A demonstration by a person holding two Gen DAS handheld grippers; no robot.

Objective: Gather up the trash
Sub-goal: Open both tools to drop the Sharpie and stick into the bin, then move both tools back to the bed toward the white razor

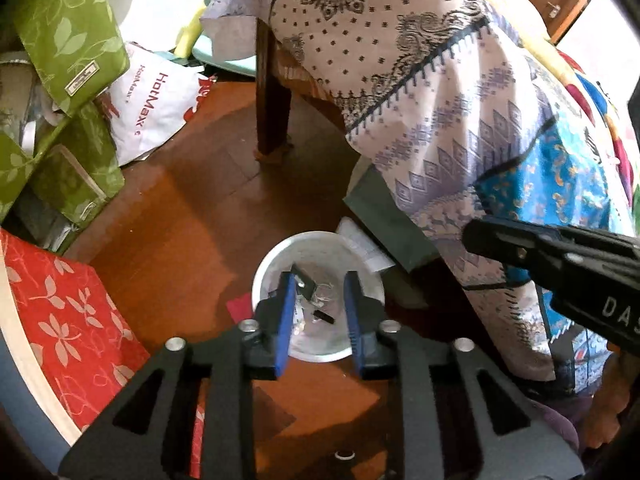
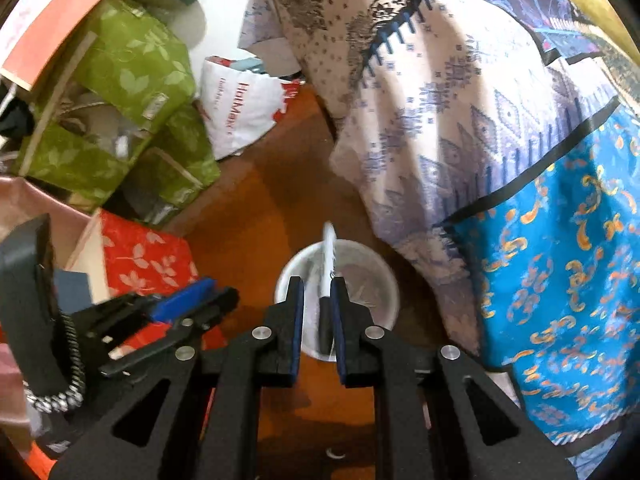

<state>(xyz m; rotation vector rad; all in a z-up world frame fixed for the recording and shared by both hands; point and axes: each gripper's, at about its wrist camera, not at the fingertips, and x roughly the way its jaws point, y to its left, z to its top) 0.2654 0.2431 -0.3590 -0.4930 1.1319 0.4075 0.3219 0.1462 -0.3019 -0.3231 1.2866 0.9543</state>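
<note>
A white round bin stands on the wooden floor with small bits of trash inside, among them a black piece. My left gripper hangs open and empty right above it. In the right wrist view the same bin sits below my right gripper. A white pen with a black cap lies between its fingers, leaning against the right pad, with a gap to the left pad. The pen points over the bin. The right gripper also shows in the left wrist view, the left gripper in the right wrist view.
A table draped in patterned cloth stands to the right, its dark leg on the floor. Green bags, a white HotMax bag and a red floral box crowd the left. Paper lies behind the bin.
</note>
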